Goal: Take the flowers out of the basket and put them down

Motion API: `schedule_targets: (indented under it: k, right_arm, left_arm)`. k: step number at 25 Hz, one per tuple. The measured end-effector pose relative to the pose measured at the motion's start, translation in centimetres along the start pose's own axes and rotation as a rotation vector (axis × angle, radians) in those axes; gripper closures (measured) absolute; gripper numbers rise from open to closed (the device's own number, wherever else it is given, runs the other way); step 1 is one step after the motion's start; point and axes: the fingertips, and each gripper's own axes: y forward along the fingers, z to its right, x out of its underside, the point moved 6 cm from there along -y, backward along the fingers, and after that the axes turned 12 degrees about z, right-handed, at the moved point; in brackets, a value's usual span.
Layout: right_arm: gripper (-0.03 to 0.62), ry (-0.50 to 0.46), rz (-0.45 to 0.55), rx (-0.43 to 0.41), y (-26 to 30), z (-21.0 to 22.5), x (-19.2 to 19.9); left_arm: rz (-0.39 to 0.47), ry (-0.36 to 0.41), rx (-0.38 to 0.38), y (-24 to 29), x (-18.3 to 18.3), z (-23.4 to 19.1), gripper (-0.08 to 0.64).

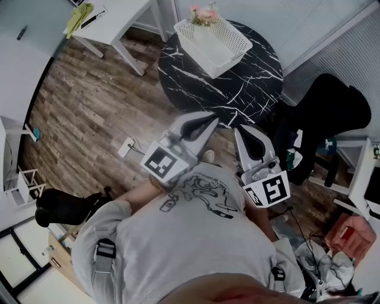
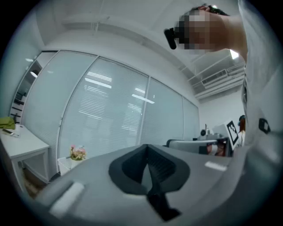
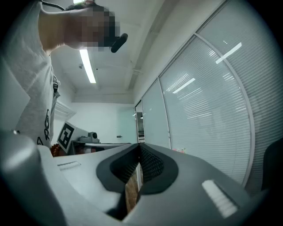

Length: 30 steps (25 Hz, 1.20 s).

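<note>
Pink flowers sit at the far end of a white lattice basket on a round black marble table. In the left gripper view the flowers show small at the far left, beyond the jaws. My left gripper is held level in front of the person's chest, short of the table's near edge, shut and empty. My right gripper hangs beside it, also shut with nothing held. Both gripper views look along closed jaws at glass walls with blinds.
A white desk stands at the back left with a yellow-green cloth on it. A black chair is right of the round table. Wood floor spreads to the left. Cables and bags lie at lower right.
</note>
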Motion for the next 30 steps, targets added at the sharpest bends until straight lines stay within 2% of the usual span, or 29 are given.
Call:
schedule_targets:
  k: [12,30]
  right_arm:
    - [0.588,0.039,0.018,0.003,-0.7,1.2,-0.1]
    - [0.588,0.061,0.003,-0.039,-2.5,3.0,0.4]
  left_arm:
    - [-0.005,-0.002,0.0,1.0,0.3,0.7,0.557]
    - [-0.022,0.003,-0.049,2.3,1.8,2.4,0.557]
